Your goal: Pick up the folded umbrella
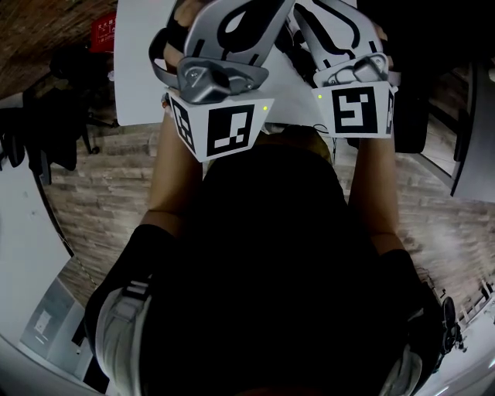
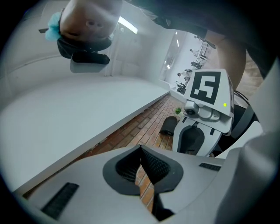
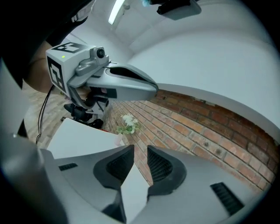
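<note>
In the head view, my left gripper [image 1: 236,19] and right gripper [image 1: 334,19] run off the top edge, tips cut away, and they cover part of the white table [image 1: 139,69]. My dark torso [image 1: 271,271] blocks the floor [image 1: 116,201] across centre and bottom. In the left gripper view's upper right, distant dark shapes [image 2: 199,48] are too small to tell.

Red-brown brickwork [image 3: 205,127], white table [image 3: 83,140]

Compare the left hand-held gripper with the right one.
The left hand-held gripper has its jaws shut, tips touching; the right hand-held gripper has its jaws slightly apart, the white table showing through the gap. In the head view the left marker cube sits tilted, the right marker cube nearly square-on. Both are grey and hold nothing.
</note>
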Tool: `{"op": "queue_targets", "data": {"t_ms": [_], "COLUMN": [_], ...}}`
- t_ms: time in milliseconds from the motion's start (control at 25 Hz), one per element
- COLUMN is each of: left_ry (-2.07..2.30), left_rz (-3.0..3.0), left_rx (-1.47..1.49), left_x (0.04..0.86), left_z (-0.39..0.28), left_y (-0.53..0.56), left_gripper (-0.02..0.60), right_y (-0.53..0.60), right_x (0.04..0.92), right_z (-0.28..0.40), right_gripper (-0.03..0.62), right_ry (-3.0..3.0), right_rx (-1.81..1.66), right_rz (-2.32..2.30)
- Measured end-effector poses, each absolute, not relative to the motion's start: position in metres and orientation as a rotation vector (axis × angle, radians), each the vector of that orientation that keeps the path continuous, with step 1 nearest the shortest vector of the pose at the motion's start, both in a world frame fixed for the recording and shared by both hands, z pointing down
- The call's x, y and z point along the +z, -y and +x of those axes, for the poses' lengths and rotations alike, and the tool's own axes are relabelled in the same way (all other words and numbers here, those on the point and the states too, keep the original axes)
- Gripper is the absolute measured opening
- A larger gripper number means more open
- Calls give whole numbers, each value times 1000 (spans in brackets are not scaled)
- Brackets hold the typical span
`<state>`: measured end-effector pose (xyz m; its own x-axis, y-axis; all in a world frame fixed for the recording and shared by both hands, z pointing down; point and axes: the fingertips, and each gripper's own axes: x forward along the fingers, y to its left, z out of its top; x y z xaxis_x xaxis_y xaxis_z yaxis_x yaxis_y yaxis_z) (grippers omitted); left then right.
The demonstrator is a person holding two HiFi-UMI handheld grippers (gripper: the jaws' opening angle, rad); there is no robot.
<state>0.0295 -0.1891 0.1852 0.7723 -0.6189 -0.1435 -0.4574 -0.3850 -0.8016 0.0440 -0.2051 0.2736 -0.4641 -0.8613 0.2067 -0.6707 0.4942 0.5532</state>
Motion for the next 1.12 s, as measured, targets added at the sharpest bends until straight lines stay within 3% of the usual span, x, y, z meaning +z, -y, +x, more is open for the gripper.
{"op": "queue_targets", "data": {"t_ms": [1120], "left_ry": [-846], "left_rz": [-2064], "left_rx": [-298], "left_x": [212], "left_z": [7], "left_y": [193], "left_gripper": [14], "right_y": [214], "right_x": [392], "right_z": [35], "right_gripper": [211], "right_ry": [2283], "right_rx": [-108], "right_rz": [1180]}}
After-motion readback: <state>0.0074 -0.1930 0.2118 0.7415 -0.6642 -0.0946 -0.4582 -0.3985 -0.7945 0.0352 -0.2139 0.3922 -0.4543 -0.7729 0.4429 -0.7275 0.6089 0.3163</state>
